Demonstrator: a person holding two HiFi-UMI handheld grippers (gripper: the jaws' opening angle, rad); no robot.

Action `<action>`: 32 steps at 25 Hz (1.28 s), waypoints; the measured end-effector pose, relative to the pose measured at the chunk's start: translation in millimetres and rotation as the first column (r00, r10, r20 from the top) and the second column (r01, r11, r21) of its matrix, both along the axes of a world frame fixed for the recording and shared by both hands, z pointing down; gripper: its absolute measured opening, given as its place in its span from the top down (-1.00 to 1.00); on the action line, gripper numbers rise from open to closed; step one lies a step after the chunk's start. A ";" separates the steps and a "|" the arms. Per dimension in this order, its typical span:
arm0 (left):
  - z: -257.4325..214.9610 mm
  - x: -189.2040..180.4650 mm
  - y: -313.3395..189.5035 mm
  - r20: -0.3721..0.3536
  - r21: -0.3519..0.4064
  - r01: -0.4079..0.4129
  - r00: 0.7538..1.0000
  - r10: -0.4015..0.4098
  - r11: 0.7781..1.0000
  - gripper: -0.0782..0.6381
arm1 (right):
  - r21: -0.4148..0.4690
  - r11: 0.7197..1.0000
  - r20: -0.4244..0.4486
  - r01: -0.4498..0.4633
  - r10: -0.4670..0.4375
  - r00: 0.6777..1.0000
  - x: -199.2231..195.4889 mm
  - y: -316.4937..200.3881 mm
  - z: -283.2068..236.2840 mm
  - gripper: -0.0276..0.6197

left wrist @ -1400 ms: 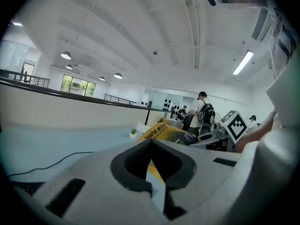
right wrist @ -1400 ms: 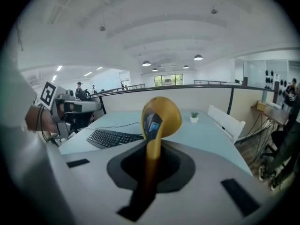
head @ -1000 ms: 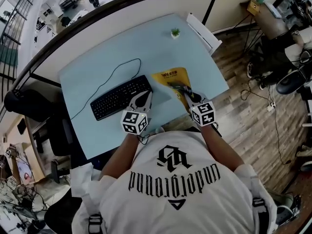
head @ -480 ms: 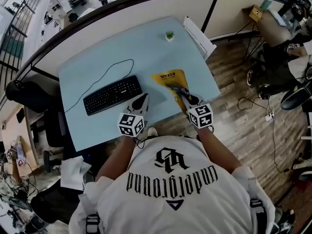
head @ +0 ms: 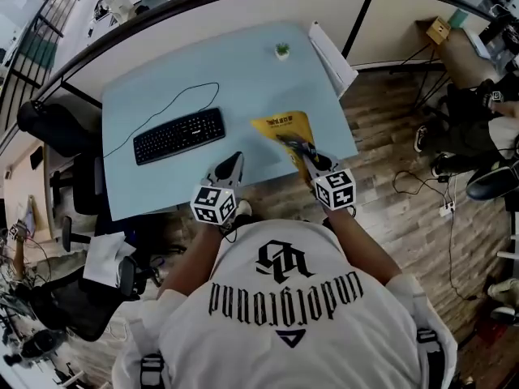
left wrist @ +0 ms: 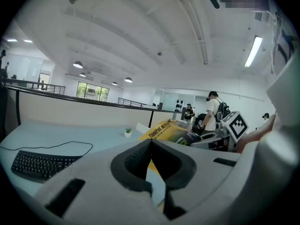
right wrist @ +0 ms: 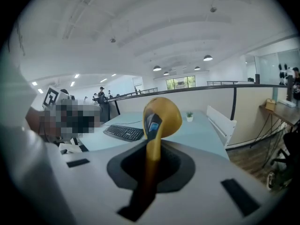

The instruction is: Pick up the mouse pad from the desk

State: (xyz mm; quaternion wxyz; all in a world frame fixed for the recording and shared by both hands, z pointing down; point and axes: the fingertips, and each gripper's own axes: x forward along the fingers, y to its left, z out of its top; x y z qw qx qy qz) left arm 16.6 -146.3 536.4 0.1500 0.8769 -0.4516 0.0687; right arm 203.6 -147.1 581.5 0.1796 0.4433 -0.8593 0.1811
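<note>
The yellow mouse pad (head: 284, 131) is pinched at its near edge by my right gripper (head: 302, 154), which is shut on it. It hangs tilted above the front right part of the pale blue desk (head: 162, 71). In the right gripper view the mouse pad (right wrist: 163, 117) curls upward out of the right gripper (right wrist: 152, 149). My left gripper (head: 235, 160) hovers at the desk's front edge, shut, with nothing held. From the left gripper view, the left gripper (left wrist: 150, 142) has its tips touching, and the mouse pad (left wrist: 165, 130) shows beyond them.
A black keyboard (head: 179, 135) with its cable lies on the desk's left part. A small potted plant (head: 281, 51) stands at the back. A white panel (head: 331, 53) leans at the desk's right end. A black chair (head: 50, 126) sits to the left; wooden floor lies on the right.
Both grippers have drawn back from the desk's middle toward its front edge. The mouse pad has come along in the right gripper. The left gripper is now farther from the keyboard.
</note>
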 end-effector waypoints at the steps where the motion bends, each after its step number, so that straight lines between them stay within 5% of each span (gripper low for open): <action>1: -0.2 3.8 6.4 0.002 0.003 0.011 1.000 -0.011 1.000 0.76 | -0.001 1.000 0.004 0.008 -0.008 1.000 4.6 4.6 0.9 0.84; 16: 5.7 0.3 83.9 0.053 -0.026 0.112 0.992 -0.111 0.993 0.76 | -0.027 0.998 0.054 0.064 -0.062 0.997 17.0 55.6 15.7 0.84; 32: -0.2 -60.5 139.0 0.044 -0.011 0.031 0.999 -0.031 0.999 0.76 | -0.027 0.999 0.036 -0.020 0.021 0.999 -30.2 117.1 5.6 0.84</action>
